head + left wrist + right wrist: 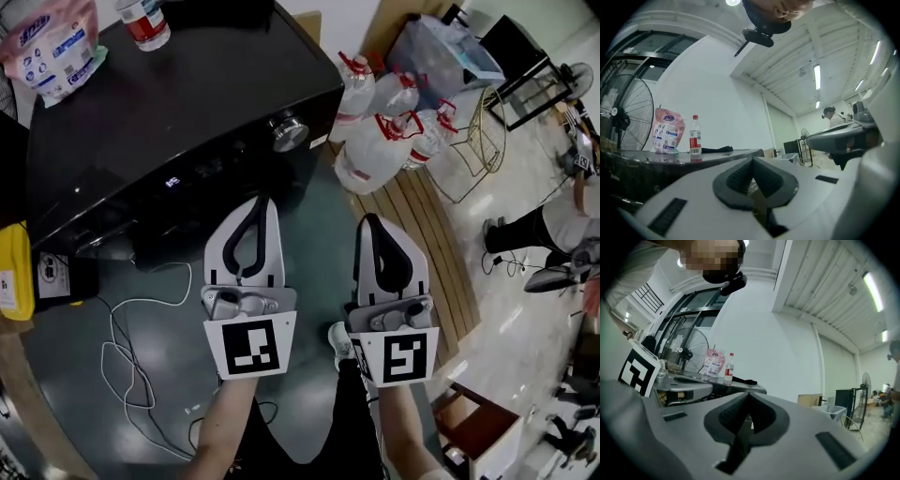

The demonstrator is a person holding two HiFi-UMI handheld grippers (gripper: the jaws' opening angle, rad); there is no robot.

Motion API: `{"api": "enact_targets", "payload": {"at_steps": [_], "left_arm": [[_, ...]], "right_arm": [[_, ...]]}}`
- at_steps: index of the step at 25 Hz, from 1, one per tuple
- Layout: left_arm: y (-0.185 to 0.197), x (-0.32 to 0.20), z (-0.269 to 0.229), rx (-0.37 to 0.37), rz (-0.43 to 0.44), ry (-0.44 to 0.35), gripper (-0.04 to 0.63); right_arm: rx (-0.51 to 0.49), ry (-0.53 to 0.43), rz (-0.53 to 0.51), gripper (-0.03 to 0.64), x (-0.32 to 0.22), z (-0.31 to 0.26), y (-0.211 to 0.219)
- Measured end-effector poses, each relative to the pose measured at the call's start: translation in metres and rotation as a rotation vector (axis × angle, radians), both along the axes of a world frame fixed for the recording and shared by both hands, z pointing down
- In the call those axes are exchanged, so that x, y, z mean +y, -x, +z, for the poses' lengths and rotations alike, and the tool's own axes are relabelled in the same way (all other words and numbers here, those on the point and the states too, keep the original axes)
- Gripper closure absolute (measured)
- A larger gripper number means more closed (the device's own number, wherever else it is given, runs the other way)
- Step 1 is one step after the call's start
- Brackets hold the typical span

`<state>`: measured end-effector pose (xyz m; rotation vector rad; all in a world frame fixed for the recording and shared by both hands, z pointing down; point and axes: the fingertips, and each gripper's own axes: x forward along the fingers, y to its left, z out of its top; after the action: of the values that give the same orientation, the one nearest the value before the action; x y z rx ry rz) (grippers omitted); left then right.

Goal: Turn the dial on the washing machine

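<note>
The black washing machine [169, 112] fills the upper left of the head view, and its silver dial [289, 133] sits at the right end of the front panel. My left gripper [263, 202] hovers below the panel, short of the dial, its jaws shut on nothing. To its right, my right gripper [369, 222] is shut and empty too, further from the machine. In the left gripper view the gripper [752, 160] points over the machine's top [693, 155]. The right gripper [748, 395] shows shut in its own view. Neither gripper view shows the dial.
A pink detergent bag [56, 47] and a bottle [145, 21] stand on the machine. Water jugs [384, 122] sit to its right by a wooden pallet [422, 234]. White cables [131, 347] lie on the floor. A person's legs [525, 230] are at far right.
</note>
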<state>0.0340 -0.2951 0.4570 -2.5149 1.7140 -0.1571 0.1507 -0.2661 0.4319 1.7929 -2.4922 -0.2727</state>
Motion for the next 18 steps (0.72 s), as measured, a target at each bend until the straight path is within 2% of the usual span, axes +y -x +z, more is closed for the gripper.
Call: {"api": "enact_targets", "payload": {"at_steps": [4,8,18], "left_arm": [[-0.002,0.002,0.035,-0.054,-0.009,0.021,0.597],[-0.004,0.006,0.054,-0.076,-0.018,0.039,0.597],[-0.013,-0.013,0.049,-0.06,-0.024,0.018,0.597]], "right_arm": [[-0.003,0.02,-0.001,0.614,0.001,0.036,0.003],[-0.036,0.041,0.021,0.614,0.004,0.058,-0.001],[-0.039,0.062,0.045,0.614,0.002,0.061,-0.012]]}}
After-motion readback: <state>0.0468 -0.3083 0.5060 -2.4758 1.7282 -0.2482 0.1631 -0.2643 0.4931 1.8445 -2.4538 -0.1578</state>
